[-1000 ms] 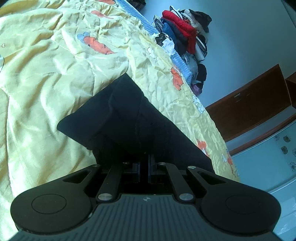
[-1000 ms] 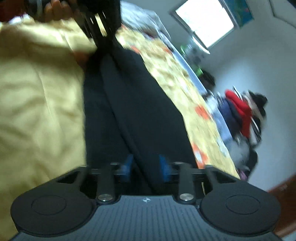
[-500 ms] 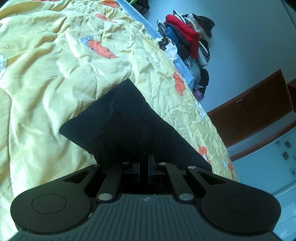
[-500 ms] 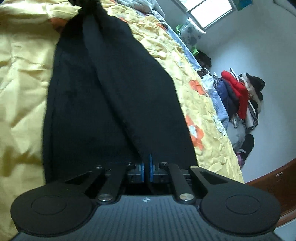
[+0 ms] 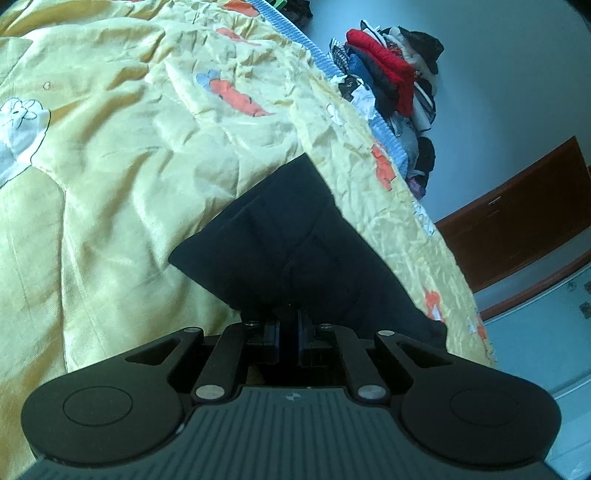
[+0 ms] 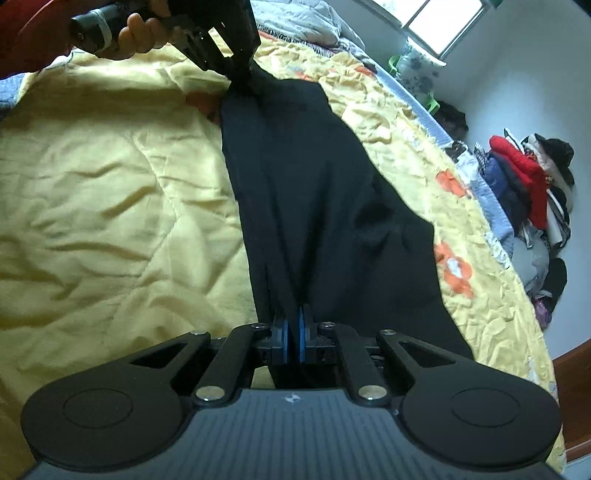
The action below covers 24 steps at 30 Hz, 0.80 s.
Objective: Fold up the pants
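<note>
I am working 2 tongs over a bed covered by a crumpled yellow quilt (image 5: 122, 192) printed with orange and white shapes. The black pants (image 6: 317, 192) lie stretched along the quilt, running from my right tongs up to my left tongs.

My right tongs (image 6: 294, 334) sit at the near end of the pants, their blue pads pressed together and pinching a raised fold of the black cloth. Beyond them the fabric fans out wide, with its right edge close to the side of the bed.

My left tongs (image 5: 289, 332) have just been easing apart a little, and a narrow gap shows, yet black cloth sits between the pads and is pinched there. Ahead of them the pants end in a folded corner (image 5: 295, 177). In the right wrist view a hand (image 6: 138, 29) holds these tongs at the far end of the garment.

A heap of clothes (image 5: 391, 92) is piled beyond the bed's right edge.
</note>
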Available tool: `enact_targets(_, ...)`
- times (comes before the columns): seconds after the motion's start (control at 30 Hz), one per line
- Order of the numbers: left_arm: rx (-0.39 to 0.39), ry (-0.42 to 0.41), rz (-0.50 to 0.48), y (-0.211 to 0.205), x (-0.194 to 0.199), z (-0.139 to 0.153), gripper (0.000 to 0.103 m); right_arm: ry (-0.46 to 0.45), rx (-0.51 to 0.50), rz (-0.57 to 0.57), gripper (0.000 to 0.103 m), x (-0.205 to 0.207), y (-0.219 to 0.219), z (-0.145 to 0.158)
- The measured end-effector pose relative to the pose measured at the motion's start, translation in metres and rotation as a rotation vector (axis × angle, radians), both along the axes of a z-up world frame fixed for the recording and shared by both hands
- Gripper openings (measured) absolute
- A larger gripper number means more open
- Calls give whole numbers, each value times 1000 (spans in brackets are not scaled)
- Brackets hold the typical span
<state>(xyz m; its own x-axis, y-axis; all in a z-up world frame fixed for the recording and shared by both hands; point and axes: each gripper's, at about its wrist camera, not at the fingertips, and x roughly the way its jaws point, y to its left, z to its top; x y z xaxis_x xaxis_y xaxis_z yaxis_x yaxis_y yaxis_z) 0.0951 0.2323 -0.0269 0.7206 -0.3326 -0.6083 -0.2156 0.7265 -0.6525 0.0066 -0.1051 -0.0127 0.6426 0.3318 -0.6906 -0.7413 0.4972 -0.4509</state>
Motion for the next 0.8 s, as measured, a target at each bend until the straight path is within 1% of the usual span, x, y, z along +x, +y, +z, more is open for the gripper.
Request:
enact_targets(0.03, 3, 0, 3, 0, -1, 0, 25, -9, 1, -2, 5, 1, 1, -1)
enact_targets(0.13, 18, 0, 11, 0, -5, 3, 26, -19, 5, -17, 5, -2, 0, -2)
enact_targets(0.23, 61, 2, 20, -3, -12, 12, 26, -51, -9, -29, 6, -12, 2, -4)
enact_targets(0.3, 113, -4, 28, -7, -18, 22, 27, -66, -30, -33, 6, -23, 1, -4)
enact_targets(0.37, 177, -12, 45, -11, -25, 33, 32, -53, -1, -49, 8, -27, -8, 2)
enact_targets(0.43, 237, -39, 62, -17, -34, 44, 45, -11, 76, -90, 8, -33, -25, 13)
enact_targets(0.53, 344, -97, 54, -39, -47, 62, 49, -10, 184, -204, 8, -42, -60, 29)
enact_targets(0.6, 376, -126, 14, -59, -48, 69, 50, -13, 259, -309, 8, -47, -91, 37)
enact_targets(0.67, 387, -154, -78, -88, -45, 73, 55, -23, 325, -459, 8, -49, -128, 39)
enact_targets(0.7, 386, -169, -143, -107, -41, 73, 58, -31, 340, -534, 8, -52, -144, 37)
enact_targets(0.8, 367, -179, -317, -161, -34, 67, 59, -69, 377, -742, 9, -61, -189, 33)
